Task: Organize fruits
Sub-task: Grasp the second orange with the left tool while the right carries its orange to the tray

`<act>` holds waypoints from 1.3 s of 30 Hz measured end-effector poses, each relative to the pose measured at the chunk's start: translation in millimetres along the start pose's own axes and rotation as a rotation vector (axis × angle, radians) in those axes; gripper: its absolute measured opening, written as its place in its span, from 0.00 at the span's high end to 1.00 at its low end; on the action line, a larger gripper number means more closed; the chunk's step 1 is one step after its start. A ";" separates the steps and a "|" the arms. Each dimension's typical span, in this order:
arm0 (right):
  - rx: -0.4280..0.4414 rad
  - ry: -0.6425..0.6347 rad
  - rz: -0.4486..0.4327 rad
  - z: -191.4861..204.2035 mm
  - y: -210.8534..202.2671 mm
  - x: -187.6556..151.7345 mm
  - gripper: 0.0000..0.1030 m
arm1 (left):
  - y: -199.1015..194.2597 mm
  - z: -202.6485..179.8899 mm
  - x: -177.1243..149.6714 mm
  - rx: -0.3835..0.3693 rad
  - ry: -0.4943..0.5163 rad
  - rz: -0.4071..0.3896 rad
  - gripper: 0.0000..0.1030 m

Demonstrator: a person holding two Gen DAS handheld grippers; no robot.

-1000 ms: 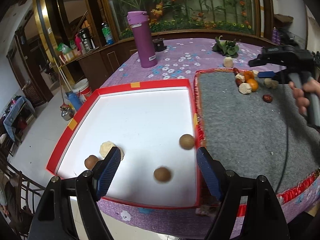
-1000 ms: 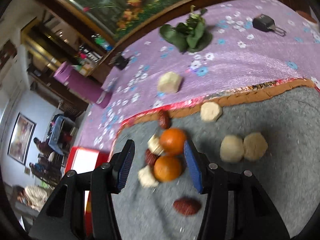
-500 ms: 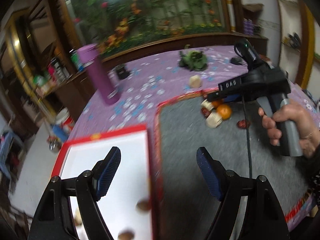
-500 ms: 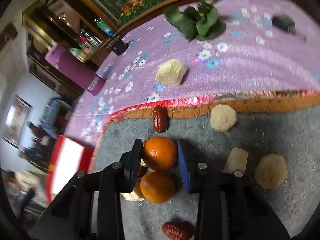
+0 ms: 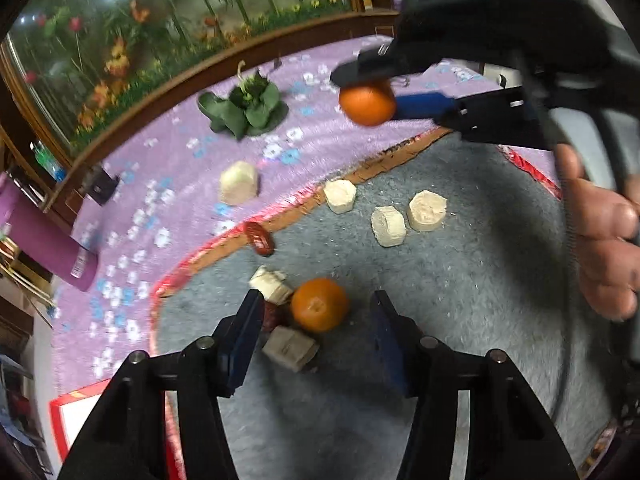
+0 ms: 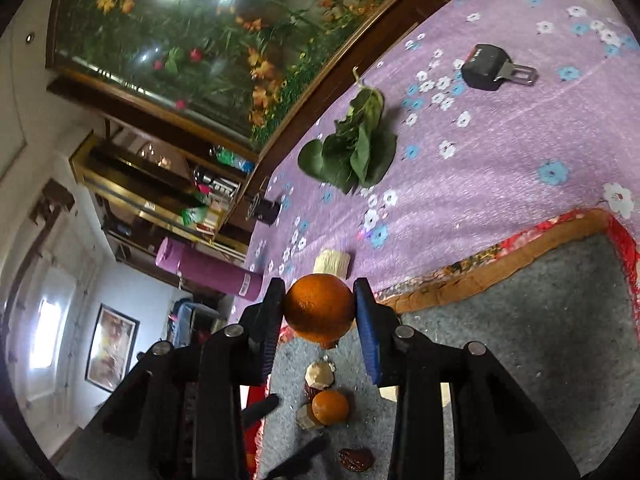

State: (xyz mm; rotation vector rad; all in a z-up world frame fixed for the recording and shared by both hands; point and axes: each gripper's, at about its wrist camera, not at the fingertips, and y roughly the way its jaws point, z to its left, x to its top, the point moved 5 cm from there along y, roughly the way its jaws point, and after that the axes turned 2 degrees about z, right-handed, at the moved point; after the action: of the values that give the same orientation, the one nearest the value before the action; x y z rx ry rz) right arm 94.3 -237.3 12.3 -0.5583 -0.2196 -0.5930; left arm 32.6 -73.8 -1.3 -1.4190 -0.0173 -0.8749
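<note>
Clamping one orange [image 6: 320, 312] between its pads, the right gripper [image 6: 320, 312] now holds it lifted above the grey mat [image 5: 480, 280]; half a second ago the same orange still sat on the mat between closing pads. The left gripper [image 5: 316, 344] has swung from the red-rimmed tray [image 5: 64, 412] to the fruit cluster and hangs released, jaws wide, over it. Oranges count two: the lifted one and a second orange [image 5: 319, 304] on the mat, just ahead of the left gripper, between its fingers. Pale cut pieces visible in the left view count six: five on the mat, one pale piece [image 5: 239, 182] on the purple cloth [image 5: 340, 152] beyond. Red dates in that view count one clear date [image 5: 259, 238]; a second lies partly hidden behind the left finger. Only the left view shows the person's hand [image 5: 604, 248] on the right gripper's handle; only the right view shows the black buckle [image 6: 496, 68] far ahead.
</note>
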 end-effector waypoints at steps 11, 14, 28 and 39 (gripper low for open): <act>0.018 0.015 -0.009 4.8 1.5 3.8 0.64 | 25.8 -0.4 -3.1 -0.072 -0.060 0.050 0.68; 0.029 -0.005 -0.006 9.4 2.9 2.7 0.64 | 18.6 3.8 -6.0 -0.049 -0.084 0.024 0.68; 0.069 -0.330 0.159 85.5 54.6 -71.4 0.64 | -109.1 77.4 -97.4 0.300 -0.361 -0.230 0.68; 0.201 -0.523 0.469 168.8 108.5 -216.1 0.64 | -133.8 154.8 -221.8 0.539 -0.553 -0.068 0.68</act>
State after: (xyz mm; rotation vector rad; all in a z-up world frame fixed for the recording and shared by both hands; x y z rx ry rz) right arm -24.4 32.1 29.8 -0.5378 -0.6147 0.0411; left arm -119.2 184.8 32.3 -1.1074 -0.6740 -0.4552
